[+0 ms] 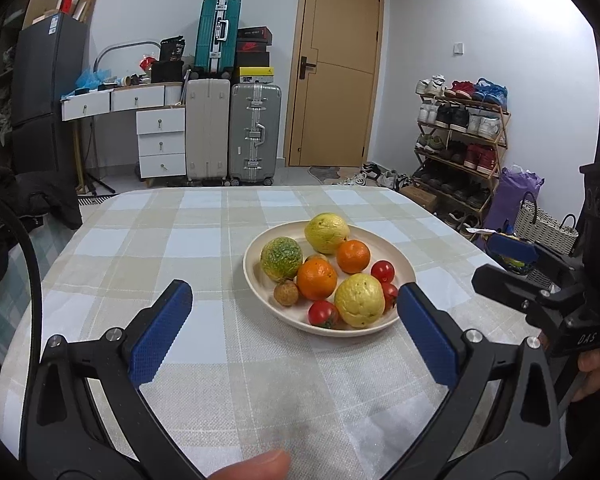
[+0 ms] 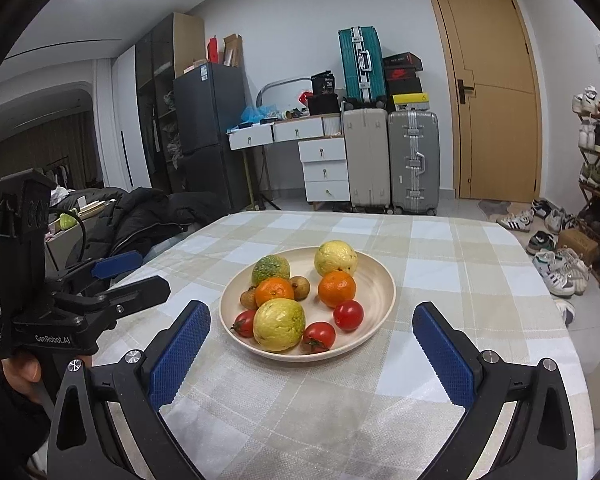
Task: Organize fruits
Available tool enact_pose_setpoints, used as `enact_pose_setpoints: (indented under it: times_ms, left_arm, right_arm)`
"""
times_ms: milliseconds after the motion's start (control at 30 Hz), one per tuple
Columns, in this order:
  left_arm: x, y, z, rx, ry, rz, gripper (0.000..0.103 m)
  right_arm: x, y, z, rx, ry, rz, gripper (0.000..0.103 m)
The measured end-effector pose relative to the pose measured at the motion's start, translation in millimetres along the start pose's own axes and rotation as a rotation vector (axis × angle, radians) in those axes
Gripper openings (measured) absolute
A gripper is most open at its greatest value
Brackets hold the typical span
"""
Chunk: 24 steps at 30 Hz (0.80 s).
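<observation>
A cream plate point(image 1: 260, 248) point(image 2: 374, 280) on the checked tablecloth holds two yellow guavas point(image 1: 359, 300) point(image 2: 279, 324), a green-yellow fruit point(image 1: 281, 254) point(image 2: 271, 268), two oranges point(image 1: 317, 279) point(image 2: 337, 289), three red tomatoes point(image 1: 323, 313) point(image 2: 348, 314) and small brown fruits point(image 1: 286, 293) point(image 2: 300, 287). My left gripper point(image 1: 294, 312) is open and empty, just short of the plate's near-left rim. My right gripper point(image 2: 312, 332) is open and empty, with the plate's near edge between its fingertips. The right gripper also shows in the left wrist view point(image 1: 512, 248), and the left gripper in the right wrist view point(image 2: 118, 262).
The checked table point(image 1: 160, 248) point(image 2: 460, 264) stretches around the plate. A dark jacket point(image 2: 140, 216) lies off its left edge. Suitcases point(image 1: 232, 136), white drawers point(image 1: 160, 140), a door point(image 1: 336, 68) and a shoe rack point(image 1: 460, 140) stand beyond the table.
</observation>
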State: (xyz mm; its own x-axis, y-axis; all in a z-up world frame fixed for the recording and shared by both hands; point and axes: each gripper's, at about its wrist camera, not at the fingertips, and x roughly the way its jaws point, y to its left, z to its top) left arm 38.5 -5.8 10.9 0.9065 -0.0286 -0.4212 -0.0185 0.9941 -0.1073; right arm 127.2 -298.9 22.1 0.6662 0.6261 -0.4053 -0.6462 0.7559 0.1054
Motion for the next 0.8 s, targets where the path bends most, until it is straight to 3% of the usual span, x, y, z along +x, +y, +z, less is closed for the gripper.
enact_pose_setpoints:
  times_ms: [800]
  left_arm:
    - [-1, -5, -4, 0.016, -0.005, 0.005, 0.102]
  right_arm:
    - [-7, 12, -5, -0.071, -0.060, -0.007, 0.103]
